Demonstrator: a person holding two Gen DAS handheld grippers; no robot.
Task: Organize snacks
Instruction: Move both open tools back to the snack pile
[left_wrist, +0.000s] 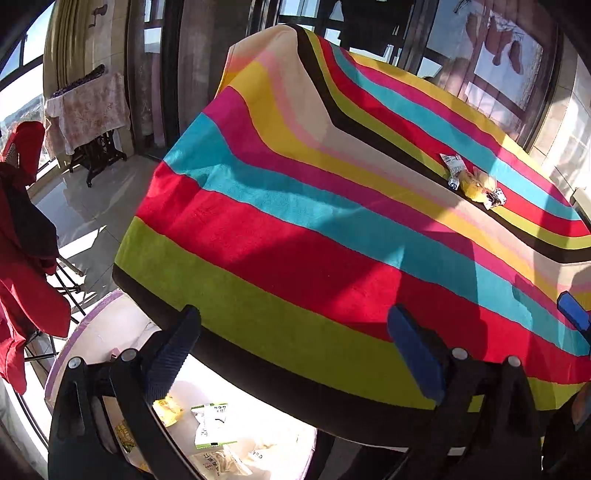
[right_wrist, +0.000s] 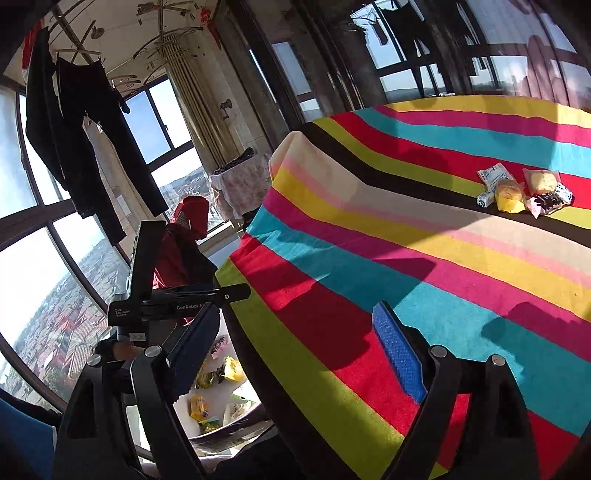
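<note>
Both tools stand wide with nothing between their blue pads. The left tool hangs over the near edge of the striped tabletop, above a white bin on the floor that holds several snack packets. The right tool hovers beside it at the same edge. Across the tabletop, well apart from both tools, a small cluster of snacks lies together on the black and red stripes, lit by the sun.
</note>
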